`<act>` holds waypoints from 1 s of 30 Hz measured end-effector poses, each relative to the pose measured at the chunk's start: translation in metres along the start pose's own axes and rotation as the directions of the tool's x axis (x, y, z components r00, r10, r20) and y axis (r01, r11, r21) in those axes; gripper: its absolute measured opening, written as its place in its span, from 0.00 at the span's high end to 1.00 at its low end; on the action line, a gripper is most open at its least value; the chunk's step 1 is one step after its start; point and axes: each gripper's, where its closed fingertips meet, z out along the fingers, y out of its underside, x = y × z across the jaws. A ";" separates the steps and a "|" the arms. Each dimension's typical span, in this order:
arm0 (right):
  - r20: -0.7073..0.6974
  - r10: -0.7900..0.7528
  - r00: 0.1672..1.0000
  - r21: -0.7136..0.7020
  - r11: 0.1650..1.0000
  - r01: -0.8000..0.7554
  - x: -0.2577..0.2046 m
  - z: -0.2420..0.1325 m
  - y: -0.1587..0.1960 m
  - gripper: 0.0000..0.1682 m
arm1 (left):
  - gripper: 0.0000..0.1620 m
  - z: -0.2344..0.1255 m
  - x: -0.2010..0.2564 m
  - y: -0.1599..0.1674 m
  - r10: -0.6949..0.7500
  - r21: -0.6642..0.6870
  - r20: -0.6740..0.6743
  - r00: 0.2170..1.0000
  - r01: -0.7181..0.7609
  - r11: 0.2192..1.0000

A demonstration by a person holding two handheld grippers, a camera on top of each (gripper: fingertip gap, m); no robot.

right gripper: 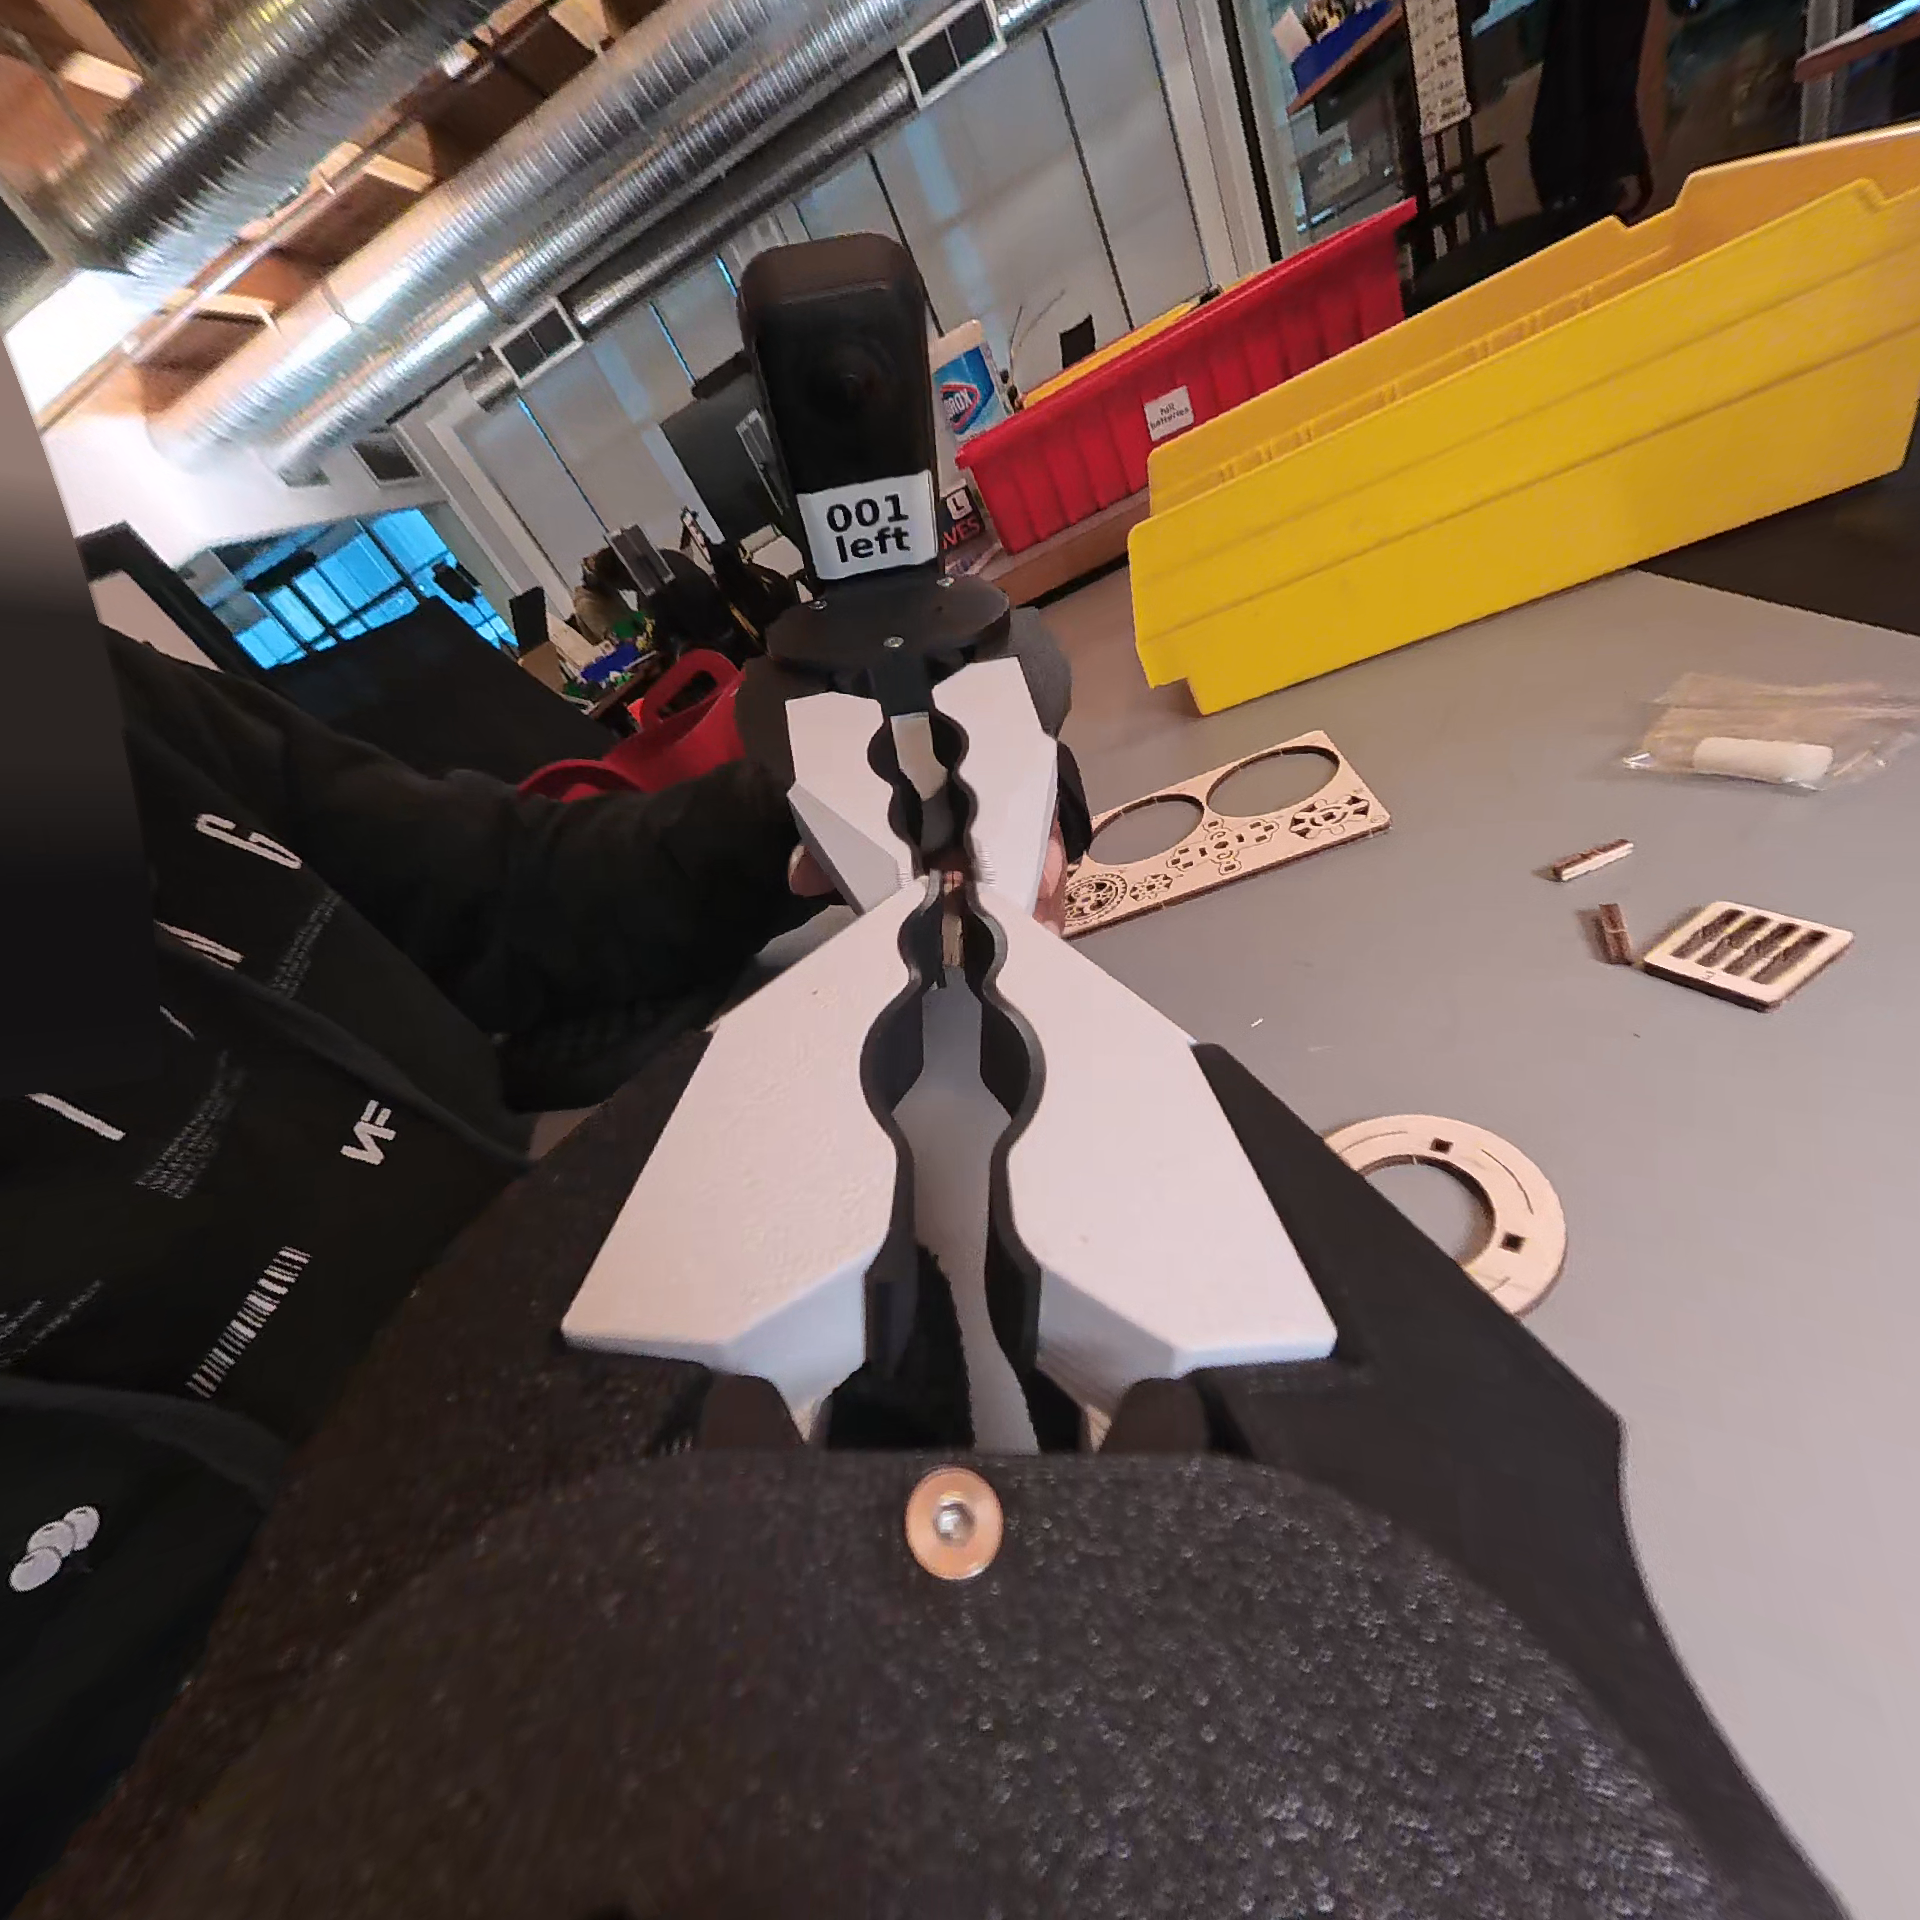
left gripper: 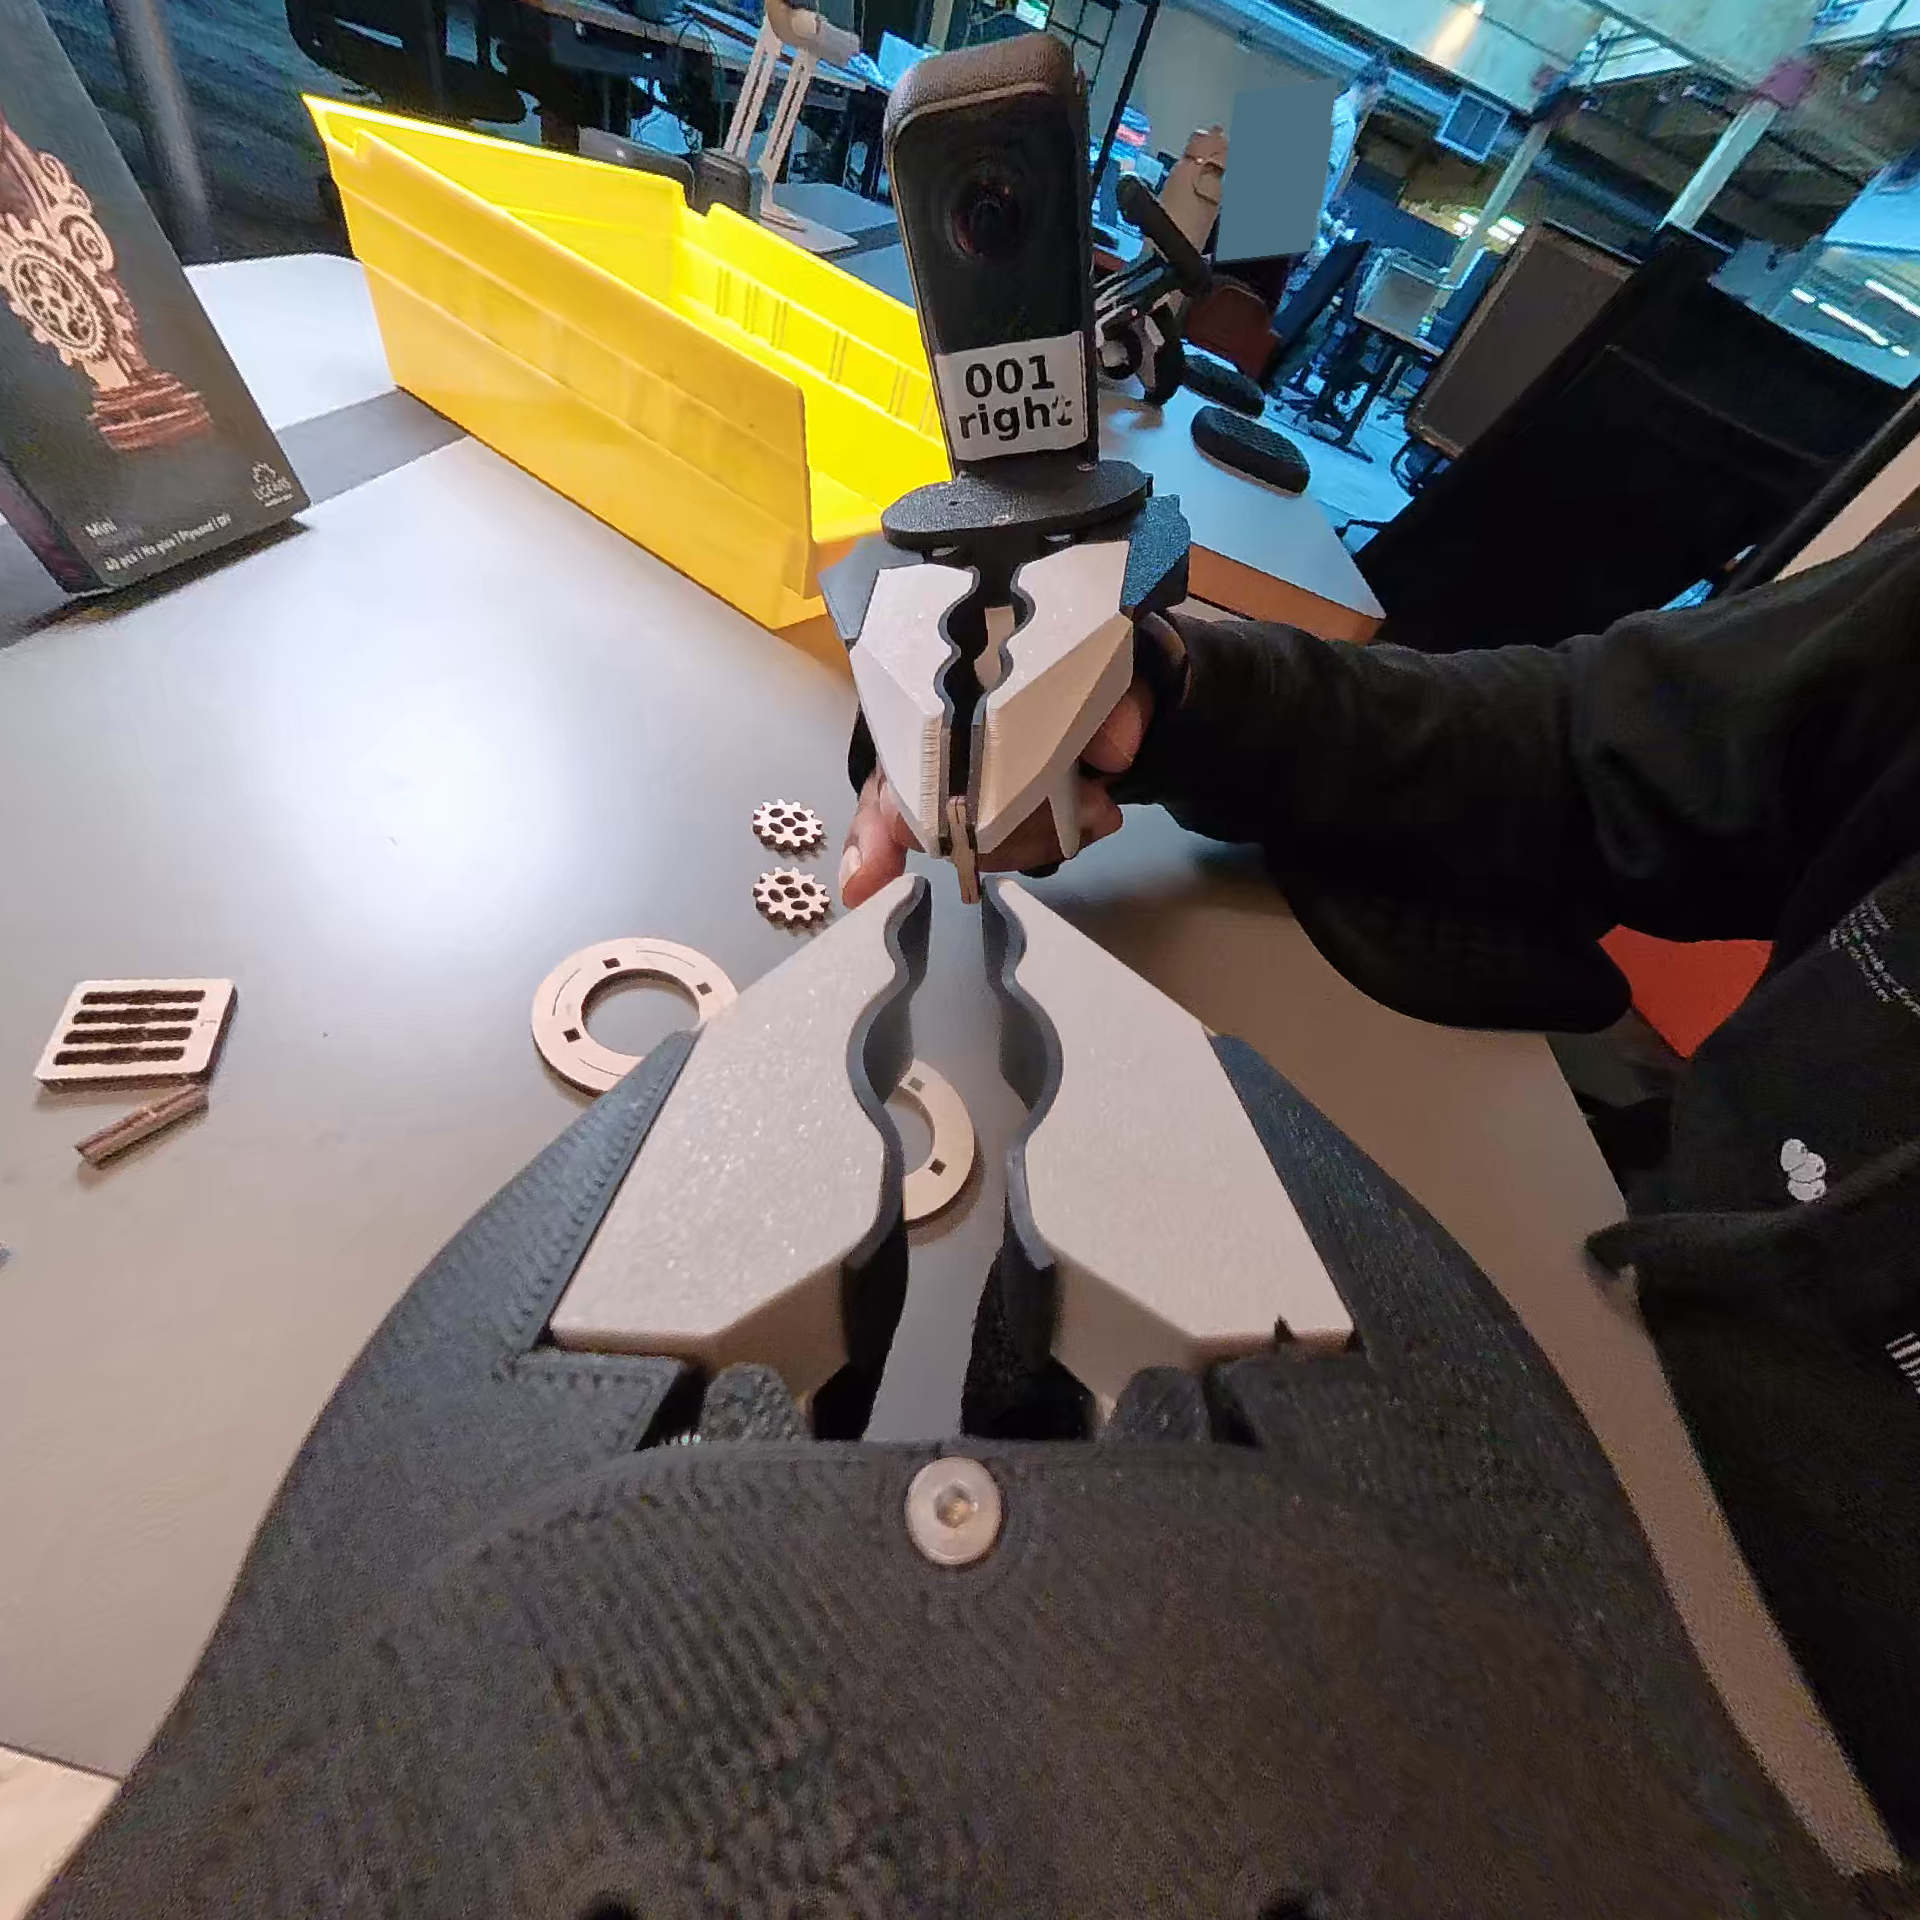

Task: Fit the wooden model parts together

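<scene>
My right gripper (left gripper: 961,821) faces the left wrist camera and is shut on a small flat wooden piece (left gripper: 967,868) that sticks out below its tips. My left gripper (left gripper: 958,896) is open by a narrow gap, and the piece's free end hangs right at that gap. In the right wrist view the piece (right gripper: 951,930) sits between my right gripper's (right gripper: 948,909) tips, tip to tip with the left gripper (right gripper: 940,868). Two small wooden gears (left gripper: 788,826) and a wooden ring (left gripper: 634,1013) lie on the grey table (left gripper: 416,727); a second ring (left gripper: 935,1143) lies under the left fingers.
A slotted wooden plate (left gripper: 135,1034) and a short stick (left gripper: 140,1122) lie at the left. A yellow bin (left gripper: 623,343) and a dark kit box (left gripper: 104,364) stand behind. The right wrist view shows a punched-out wooden sheet (right gripper: 1226,842), a plastic bag (right gripper: 1766,748) and a red bin (right gripper: 1143,436). Left and right tips are no more than a few centimetres apart. The slotted wooden plate (left gripper: 135,1034) is about 20 centimeters from both grippers' fingertips. It turns up in the right wrist view (right gripper: 1745,953) as well.
</scene>
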 end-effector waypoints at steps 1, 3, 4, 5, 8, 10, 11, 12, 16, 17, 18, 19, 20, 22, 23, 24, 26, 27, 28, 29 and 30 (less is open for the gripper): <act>-0.001 -0.003 1.000 0.003 1.000 0.003 0.000 0.000 0.000 1.00 | 0.97 0.000 0.001 -0.001 0.007 0.002 -0.002 1.000 -0.007 1.000; 0.006 -0.011 1.000 0.001 1.000 0.011 -0.002 0.000 0.000 1.00 | 0.99 -0.001 0.004 -0.002 0.024 0.005 -0.007 1.000 -0.024 1.000; 0.006 -0.020 1.000 -0.015 1.000 0.021 -0.002 0.000 0.001 1.00 | 0.99 -0.001 0.004 -0.001 0.038 -0.005 -0.007 0.999 -0.038 0.999; 0.004 -0.037 0.999 -0.039 0.999 0.037 -0.003 -0.001 0.003 1.00 | 0.99 -0.001 0.004 0.001 0.051 -0.023 -0.006 0.999 -0.052 0.998; -0.008 -0.110 0.994 -0.171 0.979 0.107 -0.003 -0.003 0.015 0.99 | 0.99 -0.003 0.005 0.009 0.106 -0.085 -0.005 0.994 -0.106 0.991; -0.017 -0.193 0.981 -0.309 0.934 0.178 -0.002 -0.007 0.028 0.99 | 0.99 -0.003 0.005 0.017 0.159 -0.142 -0.001 0.987 -0.157 0.977; -0.017 -0.229 0.973 -0.356 0.911 0.208 -0.002 -0.008 0.032 0.99 | 0.99 -0.002 0.006 0.021 0.174 -0.165 -0.006 0.985 -0.173 0.971; -0.010 -0.255 0.967 -0.385 0.893 0.231 -0.004 -0.008 0.033 0.99 | 0.99 -0.002 0.007 0.024 0.185 -0.183 -0.013 0.983 -0.184 0.966; 0.008 -0.347 0.938 -0.521 0.799 0.301 -0.006 -0.012 0.042 0.98 | 0.99 0.002 0.010 0.039 0.223 -0.262 -0.036 0.974 -0.225 0.939; 0.021 -0.358 0.933 -0.543 0.780 0.311 -0.008 -0.013 0.045 0.98 | 0.99 0.003 0.011 0.041 0.230 -0.274 -0.040 0.972 -0.232 0.933; 0.032 -0.363 0.931 -0.561 0.765 0.317 -0.010 -0.013 0.048 0.98 | 0.99 0.003 0.012 0.043 0.235 -0.284 -0.042 0.971 -0.237 0.929; 0.036 -0.369 0.929 -0.575 0.752 0.322 -0.011 -0.013 0.049 0.97 | 0.99 0.004 0.012 0.045 0.240 -0.294 -0.043 0.970 -0.242 0.925; 0.034 -0.380 0.925 -0.584 0.743 0.327 -0.011 -0.012 0.051 0.96 | 0.99 0.004 0.012 0.047 0.243 -0.304 -0.046 0.969 -0.245 0.921; 0.034 -0.392 0.919 -0.601 0.727 0.332 -0.010 -0.012 0.053 0.96 | 0.99 0.005 0.014 0.049 0.247 -0.311 -0.050 0.968 -0.250 0.917; 0.030 -0.400 0.916 -0.609 0.719 0.334 -0.009 -0.011 0.054 0.95 | 0.99 0.005 0.014 0.049 0.246 -0.313 -0.054 0.968 -0.251 0.916; 0.029 -0.405 0.914 -0.614 0.714 0.336 -0.009 -0.011 0.054 0.95 | 0.99 0.006 0.015 0.049 0.248 -0.315 -0.056 0.967 -0.252 0.915; 0.030 -0.405 0.914 -0.618 0.711 0.336 -0.010 -0.010 0.055 0.96 | 0.99 0.006 0.015 0.050 0.250 -0.319 -0.056 0.966 -0.255 0.913; 0.031 -0.406 0.913 -0.620 0.709 0.336 -0.010 -0.010 0.055 0.98 | 0.99 0.006 0.016 0.050 0.251 -0.319 -0.056 0.966 -0.255 0.913; 0.028 -0.410 0.912 -0.621 0.708 0.337 -0.010 -0.009 0.055 0.99 | 0.99 0.006 0.016 0.050 0.249 -0.318 -0.057 0.967 -0.254 0.913; 0.026 -0.413 0.910 -0.621 0.707 0.339 -0.009 -0.009 0.054 0.99 | 0.99 0.006 0.016 0.050 0.248 -0.318 -0.057 0.967 -0.253 0.914; 0.025 -0.412 0.911 -0.625 0.705 0.336 -0.009 -0.009 0.055 0.99 | 0.99 0.006 0.016 0.050 0.249 -0.319 -0.056 0.967 -0.253 0.913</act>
